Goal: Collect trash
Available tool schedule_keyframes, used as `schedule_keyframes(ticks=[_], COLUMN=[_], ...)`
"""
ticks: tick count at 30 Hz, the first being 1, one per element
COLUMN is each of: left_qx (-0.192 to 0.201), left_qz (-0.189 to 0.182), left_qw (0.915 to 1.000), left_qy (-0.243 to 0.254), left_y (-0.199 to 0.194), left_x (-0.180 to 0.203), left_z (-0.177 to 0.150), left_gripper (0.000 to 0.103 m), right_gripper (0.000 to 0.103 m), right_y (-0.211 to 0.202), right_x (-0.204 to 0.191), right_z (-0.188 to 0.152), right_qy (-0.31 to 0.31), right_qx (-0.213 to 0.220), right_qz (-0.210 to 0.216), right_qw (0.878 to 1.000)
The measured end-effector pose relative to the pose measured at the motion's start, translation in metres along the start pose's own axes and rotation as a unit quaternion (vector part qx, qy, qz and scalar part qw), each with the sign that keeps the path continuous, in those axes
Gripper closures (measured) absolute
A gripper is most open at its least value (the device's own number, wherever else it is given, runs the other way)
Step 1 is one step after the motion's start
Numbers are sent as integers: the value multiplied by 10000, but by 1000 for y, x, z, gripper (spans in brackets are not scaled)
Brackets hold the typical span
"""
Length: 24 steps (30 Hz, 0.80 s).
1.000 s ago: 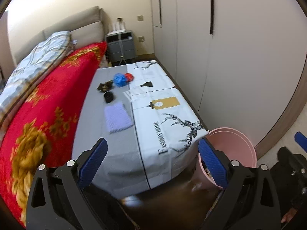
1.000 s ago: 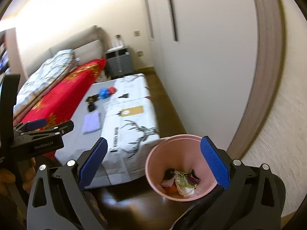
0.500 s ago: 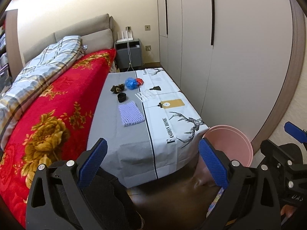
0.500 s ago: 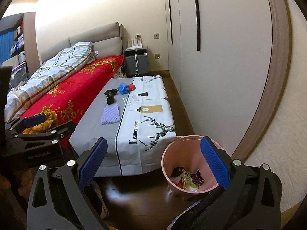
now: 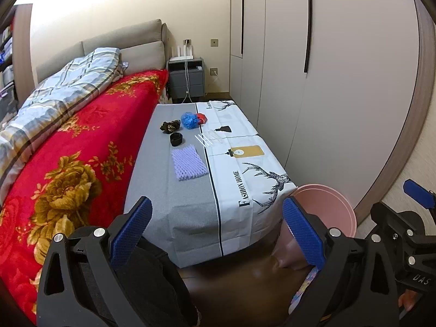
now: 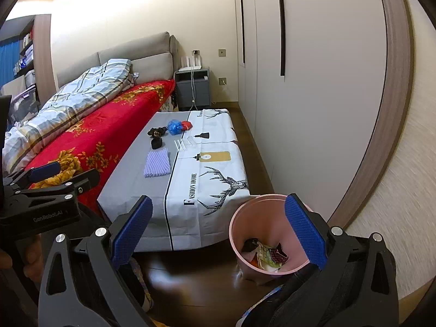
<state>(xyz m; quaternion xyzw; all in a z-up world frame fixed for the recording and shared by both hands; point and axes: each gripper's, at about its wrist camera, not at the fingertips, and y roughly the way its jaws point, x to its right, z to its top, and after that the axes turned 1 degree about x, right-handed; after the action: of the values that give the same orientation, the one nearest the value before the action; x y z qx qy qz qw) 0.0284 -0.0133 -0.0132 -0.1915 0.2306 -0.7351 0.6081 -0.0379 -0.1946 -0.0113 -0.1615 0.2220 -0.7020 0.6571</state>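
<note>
- Bedroom was what you stood in: a bed (image 5: 81, 147) under a red flowered blanket ran along your left, pale wardrobe doors (image 5: 313, 81) along your right, and dark wood floor (image 6: 196, 278) lay underfoot.
- Between bed and wardrobe stood the long low desk (image 5: 190, 207), draped in a grey and white cloth printed with deer; you faced its near end from well back.
- At the desk's near right corner, on the floor, stood the pink bin (image 6: 239, 234). It already held some trash (image 6: 265, 253): crumpled wrappers and a dark scrap at the bottom, so part of the job looked done.
- Your left gripper (image 5: 218, 234) was spread wide and carried nothing.
- Your right gripper (image 6: 218, 234) was likewise wide apart and empty, hanging above the bin and the floor.
- Several pieces were left on the desk, all toward its far half and well apart from both grippers:
- the purple foam net (image 5: 188, 163), lying flat, nearest to you;
- the blue crumpled bag (image 5: 190, 120), with a red scrap (image 5: 202, 118) touching its right side;
- the dark crumpled wrapper (image 5: 170, 126), just left of the blue bag;
- the black ring-shaped item (image 5: 176, 139), between the wrapper and the foam net;
- the white sticks (image 5: 205, 139), on the cloth's seam; what they were I could not tell.
- By my judgement you were midway: bin started, five or six items outstanding, neither gripper committed to one.
</note>
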Motion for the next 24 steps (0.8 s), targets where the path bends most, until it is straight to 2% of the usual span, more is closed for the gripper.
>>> schedule_keyframes(ticks=[13,17,24], left_qx=[-35,83,526], left_qz=[157,308,764], left_qw=[9998,9992,9939], left_qy=[-123,-232,-603], left_y=[23,31,38], left_x=[-20,-40,-95], left_z=[13,34,90], left_gripper=[9,9,8], right_gripper=[7,7,7], right_y=[25,39,83], right_x=[2,2,-4], right_z=[14,27,66], right_qy=[0,0,42], right_qx=[-23,-4,76], right_qz=[-143,-151,-65], right_qw=[9999,9999,9999])
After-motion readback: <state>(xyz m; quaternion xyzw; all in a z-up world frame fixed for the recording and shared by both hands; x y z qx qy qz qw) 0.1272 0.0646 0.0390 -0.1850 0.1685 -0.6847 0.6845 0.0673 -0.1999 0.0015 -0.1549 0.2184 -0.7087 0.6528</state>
